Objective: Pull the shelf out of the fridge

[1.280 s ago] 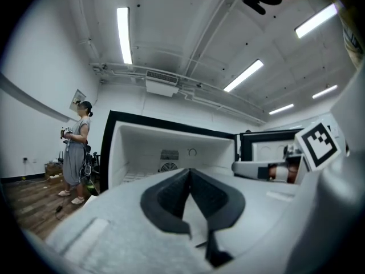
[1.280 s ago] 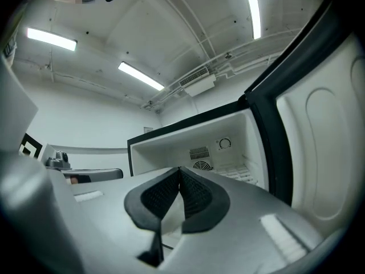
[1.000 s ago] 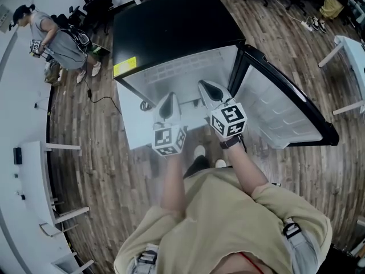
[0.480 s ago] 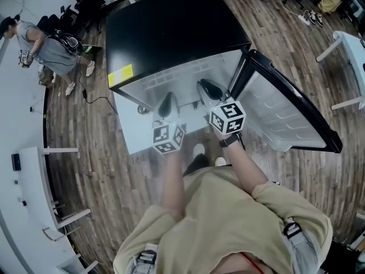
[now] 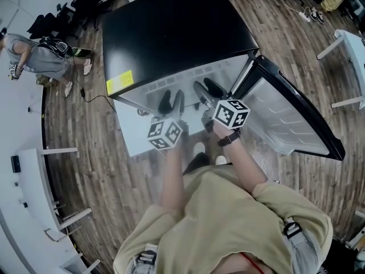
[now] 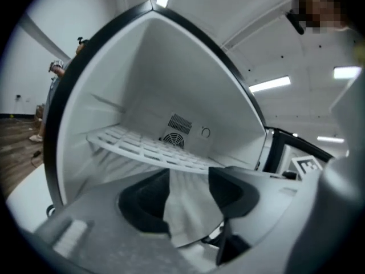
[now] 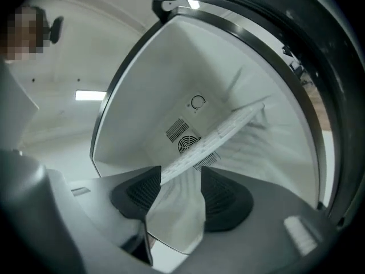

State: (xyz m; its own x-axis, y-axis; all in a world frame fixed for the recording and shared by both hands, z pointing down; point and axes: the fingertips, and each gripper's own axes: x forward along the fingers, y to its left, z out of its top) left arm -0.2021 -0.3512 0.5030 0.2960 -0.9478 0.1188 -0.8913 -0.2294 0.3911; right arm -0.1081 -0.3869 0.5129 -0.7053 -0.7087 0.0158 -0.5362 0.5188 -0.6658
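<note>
The left gripper (image 6: 188,178) and right gripper (image 7: 179,178) are opening, pinching nothing, tips at the front rim of the shelf (image 6: 142,148), probably light, stiff, brittle plastic: grip that rim.

The person is wearing a loose sand-coloured short-sleeved shirt (image 5: 228,221). A dark band (image 5: 229,138) is circling the right wrist. Grey straps with black buckles (image 5: 291,230) are crossing both shoulders, and white shoes (image 5: 199,150) are showing below dark trousers (image 5: 197,163).
</note>
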